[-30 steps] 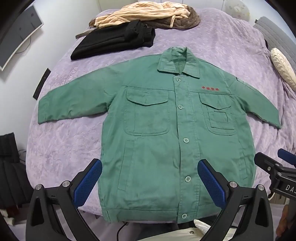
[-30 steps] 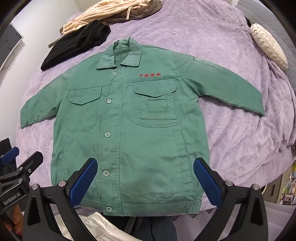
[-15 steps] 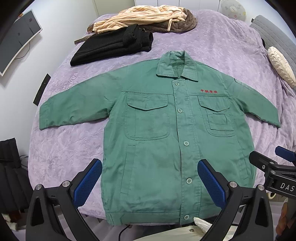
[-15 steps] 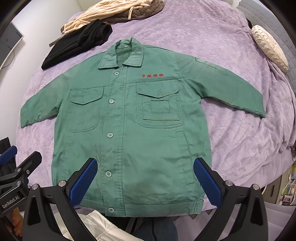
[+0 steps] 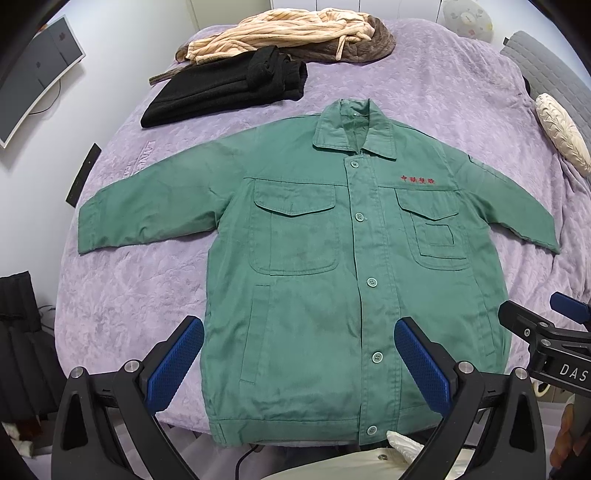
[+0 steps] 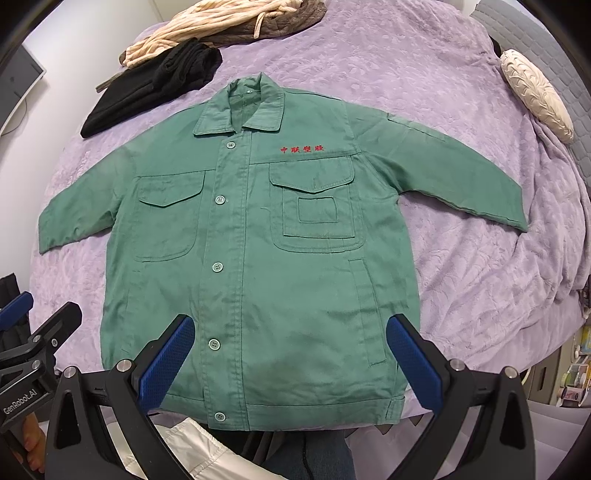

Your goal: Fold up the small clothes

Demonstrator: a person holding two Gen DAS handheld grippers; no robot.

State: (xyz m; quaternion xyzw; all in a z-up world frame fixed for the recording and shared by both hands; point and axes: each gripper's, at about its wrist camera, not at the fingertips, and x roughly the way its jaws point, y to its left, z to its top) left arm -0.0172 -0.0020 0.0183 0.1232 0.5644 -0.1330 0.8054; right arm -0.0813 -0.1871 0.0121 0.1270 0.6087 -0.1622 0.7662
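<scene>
Green button-front work jacket [image 5: 332,280] laid face up and flat on a purple bedspread [image 5: 125,295], collar toward the far side, hem at the near edge of the bed. From left to right: one sleeve spread outward, its cuff resting on the bedspread; a flapped chest pocket above a vertical slit pocket; the closed placket with pale green buttons; a second flapped chest pocket bearing a smaller stitched patch, with red embroidered characters [image 6: 301,148] above it; the other sleeve, likewise extended. The fabric shows faint creases and darker patches near the hem. Left gripper [image 5: 299,363] and right gripper [image 6: 290,360], each with blue-padded fingers spread wide and holding nothing, hover over the hem. Beyond the collar lie folded black clothes [image 5: 229,86] and a beige striped garment [image 5: 280,31].
</scene>
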